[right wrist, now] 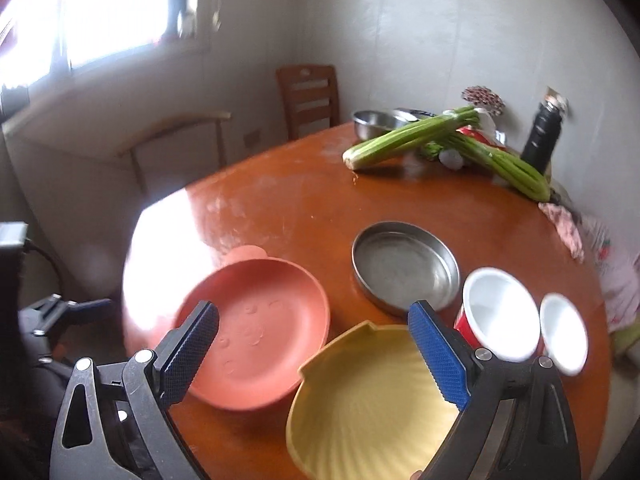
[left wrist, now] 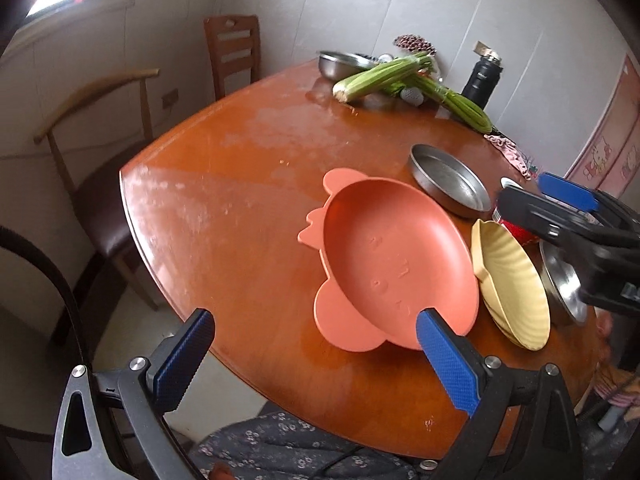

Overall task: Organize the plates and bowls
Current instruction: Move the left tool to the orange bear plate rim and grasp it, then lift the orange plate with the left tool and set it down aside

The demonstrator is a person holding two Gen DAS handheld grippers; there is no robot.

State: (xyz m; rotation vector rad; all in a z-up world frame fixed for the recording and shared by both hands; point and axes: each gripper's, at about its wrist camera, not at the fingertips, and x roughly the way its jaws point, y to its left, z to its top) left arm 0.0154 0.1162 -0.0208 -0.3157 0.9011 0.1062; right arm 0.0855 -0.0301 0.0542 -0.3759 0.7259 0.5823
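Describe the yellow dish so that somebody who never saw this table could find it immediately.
On the round reddish-brown wooden table, look at the near edge, among the dishes. The pale yellow ribbed plastic dish sits between the salmon-orange plastic plate with ears and the red cup with white inside. Only it has shell-like ridges.

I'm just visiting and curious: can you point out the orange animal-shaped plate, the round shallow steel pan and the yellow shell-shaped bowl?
orange animal-shaped plate (left wrist: 394,258): left wrist view, on its inner floor.
round shallow steel pan (right wrist: 404,266): right wrist view, on its flat bottom.
yellow shell-shaped bowl (right wrist: 368,404): right wrist view, on its ribbed inside.
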